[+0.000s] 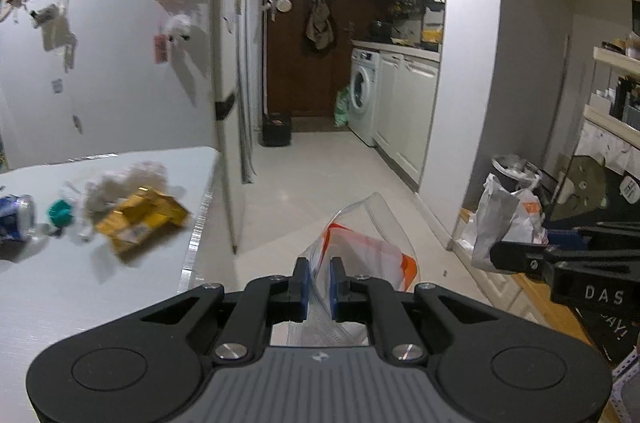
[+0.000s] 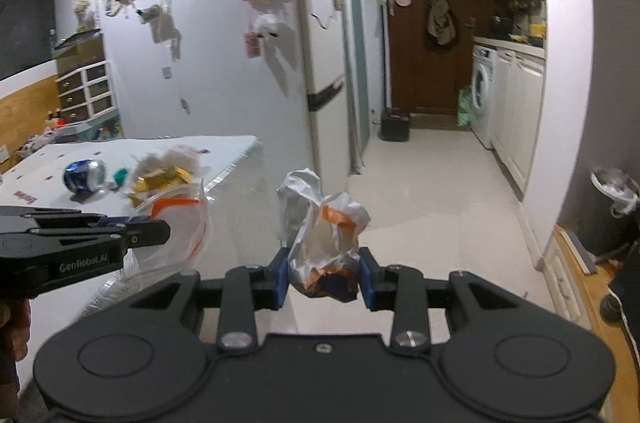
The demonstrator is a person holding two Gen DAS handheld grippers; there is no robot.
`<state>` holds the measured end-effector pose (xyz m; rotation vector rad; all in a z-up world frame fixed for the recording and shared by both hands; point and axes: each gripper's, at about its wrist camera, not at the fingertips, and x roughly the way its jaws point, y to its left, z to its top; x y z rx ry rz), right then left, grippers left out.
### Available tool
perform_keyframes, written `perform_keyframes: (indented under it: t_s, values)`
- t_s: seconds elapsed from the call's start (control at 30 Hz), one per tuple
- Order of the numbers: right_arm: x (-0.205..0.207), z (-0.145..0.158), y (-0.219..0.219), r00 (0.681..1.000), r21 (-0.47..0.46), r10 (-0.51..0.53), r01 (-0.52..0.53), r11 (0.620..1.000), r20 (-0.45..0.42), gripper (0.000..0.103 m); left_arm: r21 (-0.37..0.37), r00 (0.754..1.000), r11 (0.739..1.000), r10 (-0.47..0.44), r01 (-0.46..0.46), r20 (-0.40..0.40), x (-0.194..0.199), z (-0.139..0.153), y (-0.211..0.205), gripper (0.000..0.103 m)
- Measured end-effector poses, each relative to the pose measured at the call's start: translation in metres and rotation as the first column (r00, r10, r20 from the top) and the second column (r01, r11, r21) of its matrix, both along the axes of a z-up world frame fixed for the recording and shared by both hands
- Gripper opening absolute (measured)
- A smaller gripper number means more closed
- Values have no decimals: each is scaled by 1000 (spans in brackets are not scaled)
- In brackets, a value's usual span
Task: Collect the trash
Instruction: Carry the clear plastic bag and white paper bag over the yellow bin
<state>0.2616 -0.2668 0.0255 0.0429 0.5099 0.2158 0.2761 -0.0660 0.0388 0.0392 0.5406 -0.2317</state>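
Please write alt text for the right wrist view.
The right gripper holds a crumpled white wrapper between its blue fingers. At left, a white table carries a blue can; a kitchen corridor lies ahead.

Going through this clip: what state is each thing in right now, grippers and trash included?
Left gripper: shut on the clear bag.
Right gripper: shut on the crumpled bag.
Can: lying on its side on the table.
Gold wrapper: crumpled, on the table.
Trash bin: lined, open.
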Motion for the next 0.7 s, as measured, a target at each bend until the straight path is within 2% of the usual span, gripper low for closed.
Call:
perform_keyframes:
  t_s: [0.17,0.33,0.53,0.7]
  values:
    - [7,-27,-21,998,-2,-41,41,999,-55,36,-9,998,999,-42,41,-50,14,-24,-29,11]
    - [22,-67,-33,988,-4,-71,71,997,-136,36,-26,988,997,-76,73,-134,34,-58,-51,11]
    - [43,-124,-42,962,5,-103,108,994,-253,36,-35,964,995,-95,89,-250,64,-103,-65,11]
    - [62,-171,-45,928,11,-128,140,990,-351,36,-40,929,996,-91,82,-358,92,-147,-67,11]
